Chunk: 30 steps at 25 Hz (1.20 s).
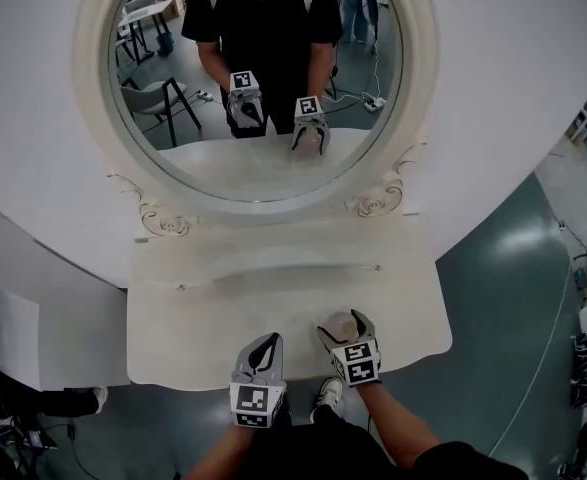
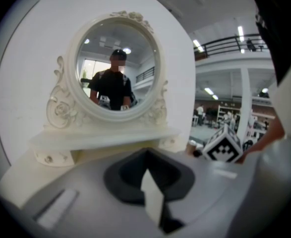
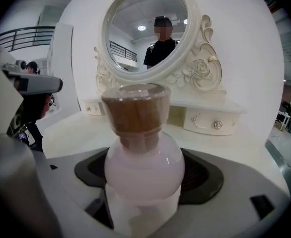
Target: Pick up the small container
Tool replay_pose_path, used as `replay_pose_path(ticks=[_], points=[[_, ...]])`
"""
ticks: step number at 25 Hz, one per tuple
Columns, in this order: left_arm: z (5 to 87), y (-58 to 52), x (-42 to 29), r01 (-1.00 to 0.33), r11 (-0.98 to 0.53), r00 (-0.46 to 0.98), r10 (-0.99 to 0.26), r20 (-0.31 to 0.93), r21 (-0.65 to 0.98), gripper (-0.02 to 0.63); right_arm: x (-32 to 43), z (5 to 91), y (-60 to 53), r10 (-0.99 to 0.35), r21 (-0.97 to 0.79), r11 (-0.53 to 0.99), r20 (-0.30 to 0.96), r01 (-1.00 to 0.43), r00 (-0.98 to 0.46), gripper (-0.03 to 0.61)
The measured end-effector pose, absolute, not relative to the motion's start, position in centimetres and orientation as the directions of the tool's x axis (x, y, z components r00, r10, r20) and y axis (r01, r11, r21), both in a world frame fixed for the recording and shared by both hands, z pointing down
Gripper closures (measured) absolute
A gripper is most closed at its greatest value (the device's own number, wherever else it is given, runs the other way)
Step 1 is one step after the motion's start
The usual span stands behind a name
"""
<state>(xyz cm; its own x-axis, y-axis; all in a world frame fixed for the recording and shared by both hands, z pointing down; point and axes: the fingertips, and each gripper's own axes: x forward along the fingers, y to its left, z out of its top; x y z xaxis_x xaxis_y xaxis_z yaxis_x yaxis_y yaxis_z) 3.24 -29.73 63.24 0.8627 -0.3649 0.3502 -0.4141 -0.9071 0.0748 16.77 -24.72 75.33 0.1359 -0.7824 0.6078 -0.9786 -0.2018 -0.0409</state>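
The head view looks steeply down on the dressing table top (image 1: 223,338), with the oval mirror (image 1: 258,78) at the frame's top. Both gripper views sit low over that top and face the mirror. The right one has the corked bottle (image 3: 144,167) close before its lens. All three views share the mirror and the drawer shelf (image 2: 100,135) beneath it.

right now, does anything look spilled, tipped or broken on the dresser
Nothing stands out. The bottle stands upright in the right gripper with its stopper on, the dresser top shows no spill, and the mirror looks whole.
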Motion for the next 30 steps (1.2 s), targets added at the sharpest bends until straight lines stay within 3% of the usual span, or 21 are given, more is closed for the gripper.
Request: replay_pose_path(ticks=[21, 30], points=[[58.3, -29.9, 6.5, -0.366, -0.928, 0.908, -0.342, 0.241, 0.065, 0.606, 19.2, 53.1, -27.9, -0.954, -0.003, -0.235, 0.192, -0.972, 0.23, 0.21], [54.3, -31.9, 7.6, -0.377, -0.926, 0.916, -0.37, 0.153, 0.023, 0.606, 19.7, 49.1, -27.6, -0.962, 0.027, -0.244, 0.119, -0.969, 0.245, 0.21]])
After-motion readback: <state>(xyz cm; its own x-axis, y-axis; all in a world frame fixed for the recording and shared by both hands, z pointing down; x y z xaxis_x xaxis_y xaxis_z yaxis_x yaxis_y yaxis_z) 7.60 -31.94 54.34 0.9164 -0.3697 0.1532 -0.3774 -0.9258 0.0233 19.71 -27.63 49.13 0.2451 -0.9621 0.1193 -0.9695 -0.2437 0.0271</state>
